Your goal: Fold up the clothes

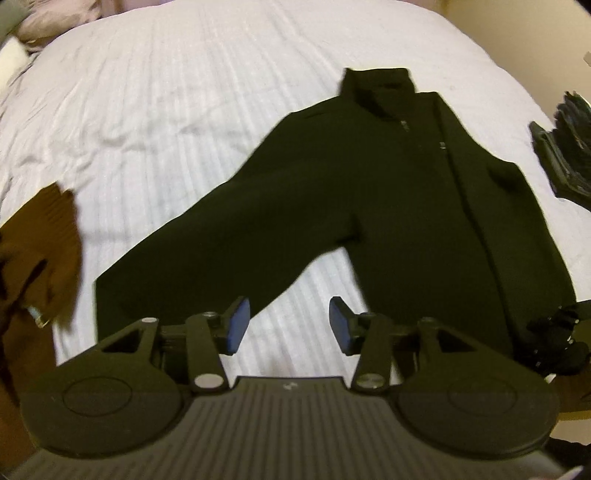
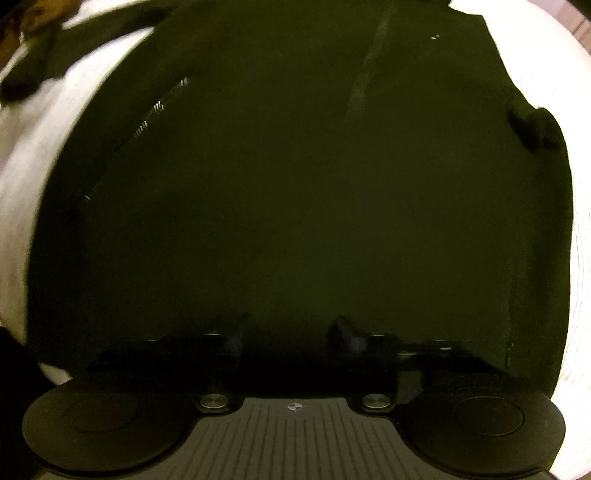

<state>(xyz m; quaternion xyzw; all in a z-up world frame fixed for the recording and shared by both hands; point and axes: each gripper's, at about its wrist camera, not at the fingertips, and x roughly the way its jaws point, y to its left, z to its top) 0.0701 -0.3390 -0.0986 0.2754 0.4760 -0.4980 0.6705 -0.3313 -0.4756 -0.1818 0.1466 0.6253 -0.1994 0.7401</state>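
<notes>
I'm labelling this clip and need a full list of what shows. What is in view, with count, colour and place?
jacket: one, dark green-black with a zip and high collar, spread flat on the bed, one sleeve stretched toward the near left.
bedcover: one, white, ribbed and wrinkled, under everything.
brown garment: one, ribbed knit, at the left edge; a sleeve or a loose piece, cannot tell.
dark stack: one, black, at the right edge; too blurred to name.
pillows: pale pink and white, top left corner; number unclear.
left gripper: one, black with blue pads, jaws apart over bare bedcover, nothing between them.
right gripper: one, black, low over the jacket body; in shadow, fingers barely visible.
</notes>
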